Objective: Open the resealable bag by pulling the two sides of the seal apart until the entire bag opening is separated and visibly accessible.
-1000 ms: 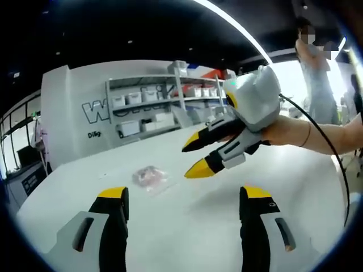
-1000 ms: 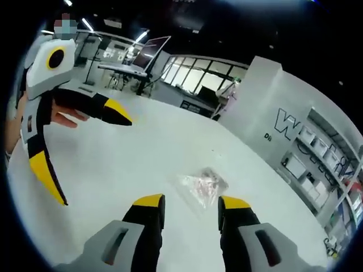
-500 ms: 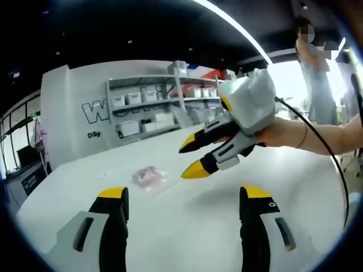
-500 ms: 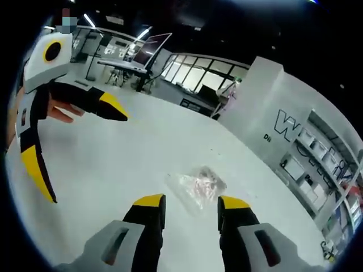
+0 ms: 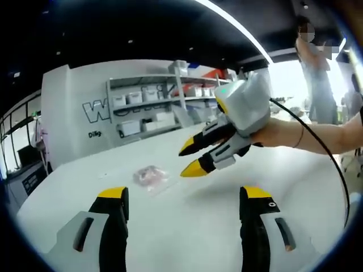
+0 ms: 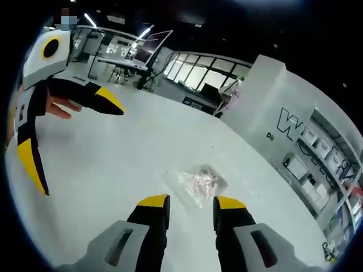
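A small clear resealable bag (image 5: 150, 177) with pinkish contents lies flat on the white table (image 5: 193, 226). In the left gripper view my left gripper (image 5: 184, 195) stands open just short of the bag, nothing between its jaws. My right gripper (image 5: 189, 159) comes in from the right, held by a hand (image 5: 278, 133), open, its yellow tips hovering just right of the bag. In the right gripper view the bag (image 6: 195, 181) lies just beyond my open right gripper (image 6: 191, 202). The left gripper (image 6: 71, 139) hangs wide open at the far left.
Shelving (image 5: 153, 107) with white boxes stands against a white wall behind the table. A person (image 5: 315, 73) stands at the back right. Desks with a monitor (image 6: 142, 56) lie beyond the table's far edge. A black cable (image 5: 332, 164) trails from the right gripper.
My right gripper has drifted a little closer to the bag and its jaws have narrowed slightly. The left gripper and the bag have stayed put.
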Available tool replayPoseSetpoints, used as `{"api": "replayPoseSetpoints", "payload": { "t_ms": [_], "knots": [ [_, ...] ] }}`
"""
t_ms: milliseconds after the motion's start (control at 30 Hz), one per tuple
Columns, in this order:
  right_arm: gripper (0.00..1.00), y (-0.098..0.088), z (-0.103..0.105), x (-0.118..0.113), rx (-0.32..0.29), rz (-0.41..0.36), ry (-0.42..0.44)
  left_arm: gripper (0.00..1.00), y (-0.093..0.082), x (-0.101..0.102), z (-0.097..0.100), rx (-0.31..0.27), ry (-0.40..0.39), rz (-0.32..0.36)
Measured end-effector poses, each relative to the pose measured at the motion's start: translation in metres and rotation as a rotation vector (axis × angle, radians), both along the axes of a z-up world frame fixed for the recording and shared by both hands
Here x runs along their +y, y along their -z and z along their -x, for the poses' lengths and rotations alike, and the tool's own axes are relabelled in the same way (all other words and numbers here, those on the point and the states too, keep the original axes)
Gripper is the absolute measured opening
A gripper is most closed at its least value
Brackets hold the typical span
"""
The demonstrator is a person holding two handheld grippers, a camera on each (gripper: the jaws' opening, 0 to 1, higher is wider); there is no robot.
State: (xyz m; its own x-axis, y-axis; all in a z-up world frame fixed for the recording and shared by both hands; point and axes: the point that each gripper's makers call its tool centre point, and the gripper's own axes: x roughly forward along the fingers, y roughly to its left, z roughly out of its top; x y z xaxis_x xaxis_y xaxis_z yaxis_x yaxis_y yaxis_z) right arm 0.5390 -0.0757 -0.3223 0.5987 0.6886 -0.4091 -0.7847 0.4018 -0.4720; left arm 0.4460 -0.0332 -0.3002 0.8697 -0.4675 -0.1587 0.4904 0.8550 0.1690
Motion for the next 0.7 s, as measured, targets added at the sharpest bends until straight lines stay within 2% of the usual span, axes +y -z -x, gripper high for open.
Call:
{"api": "replayPoseSetpoints", "payload": {
  "t_ms": [433, 700],
  "knots": [
    [0.25, 0.006, -0.003, 0.003, 0.010, 0.022, -0.017, 0.80, 0.000, 0.001, 0.001, 0.003, 0.004, -0.005],
    [0.22, 0.011, -0.006, 0.009, 0.005, 0.041, -0.032, 0.80, -0.013, 0.000, -0.001, -0.020, 0.010, -0.020]
  ]
}}
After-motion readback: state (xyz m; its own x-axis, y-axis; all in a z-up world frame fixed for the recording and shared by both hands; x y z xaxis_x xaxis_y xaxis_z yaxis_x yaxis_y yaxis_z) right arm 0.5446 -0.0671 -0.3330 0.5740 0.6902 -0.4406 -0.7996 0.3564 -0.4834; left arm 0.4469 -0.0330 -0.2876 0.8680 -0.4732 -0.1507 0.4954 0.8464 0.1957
